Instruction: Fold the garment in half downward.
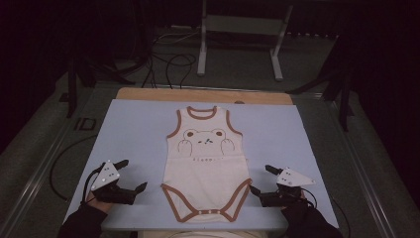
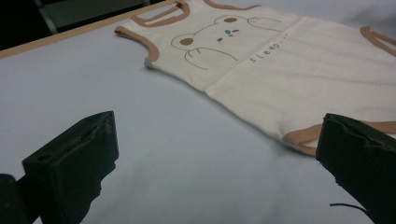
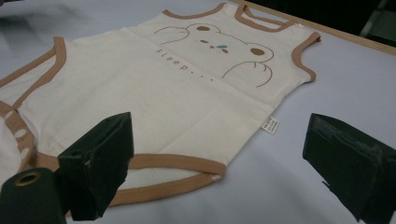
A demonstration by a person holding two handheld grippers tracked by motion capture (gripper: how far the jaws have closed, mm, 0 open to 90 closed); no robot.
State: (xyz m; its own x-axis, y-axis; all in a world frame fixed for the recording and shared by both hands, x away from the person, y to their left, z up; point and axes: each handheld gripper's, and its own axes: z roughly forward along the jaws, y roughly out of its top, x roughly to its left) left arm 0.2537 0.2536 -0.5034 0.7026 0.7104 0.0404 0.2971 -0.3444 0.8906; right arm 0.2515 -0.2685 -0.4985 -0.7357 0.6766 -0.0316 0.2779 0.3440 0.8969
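- From above, on the pale blue padded surface (image 1: 133,129), the cream sleeveless baby bodysuit with brown trim and a bear print (image 1: 207,163) lies flat and spread, neck away from me, snap end toward me. My left claw (image 1: 132,174) sits just off its left leg opening, my right claw (image 1: 258,179) just off the right one; both are released, holding nothing.
- Same view, room: bare surface lies wide on either side of the garment and beyond its neck. The near edge is close under the snaps, so a pull toward me could drag the cloth off the front. The wooden strip (image 1: 203,94) marks the far edge.
- Left claw view: my jaws stand wide apart over bare blue, the bodysuit (image 2: 261,60) ahead and to the right, its brown leg hem (image 2: 299,136) just beside my right-hand jaw. I judge that jaw may pinch only the trim, or both layers, and bunch the cloth.
- Right claw view: the bodysuit (image 3: 154,93) runs under my left-hand jaw, which hangs over the brown hem (image 3: 173,163); the small white side label (image 3: 270,125) lies between the jaws. Closing here could catch a thin fold that slips free, or crease the flat panel.
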